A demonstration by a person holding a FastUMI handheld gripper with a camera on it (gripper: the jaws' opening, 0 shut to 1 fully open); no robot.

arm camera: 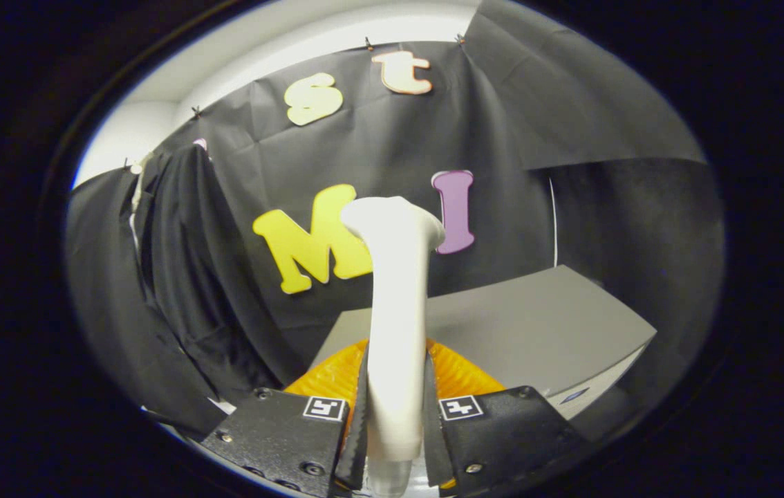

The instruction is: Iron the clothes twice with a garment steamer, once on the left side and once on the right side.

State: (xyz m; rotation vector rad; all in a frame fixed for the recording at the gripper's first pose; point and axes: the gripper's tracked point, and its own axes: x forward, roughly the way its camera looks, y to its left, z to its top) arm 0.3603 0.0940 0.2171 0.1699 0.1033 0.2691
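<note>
The garment steamer (397, 325), clamped between the 2 fingers of the gripper (396, 422), hides the middle of the orange plate (464, 377). The steamer's base is blurred. The dark garment (178, 277) is partly cut off.

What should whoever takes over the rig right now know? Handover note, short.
Hand-held gripper: shut on the white garment steamer, both fingers pressing its handle, head pointing up and away from the fingers.
Dark garment: hangs against the booth wall, off to the left of the steamer; the steamer head is not touching it.
Orange ribbed plate lies just ahead of the fingers, grey box beyond it.
Done: steamer picked up.
Left: judging by the gap, both passes, left side and right side.
</note>
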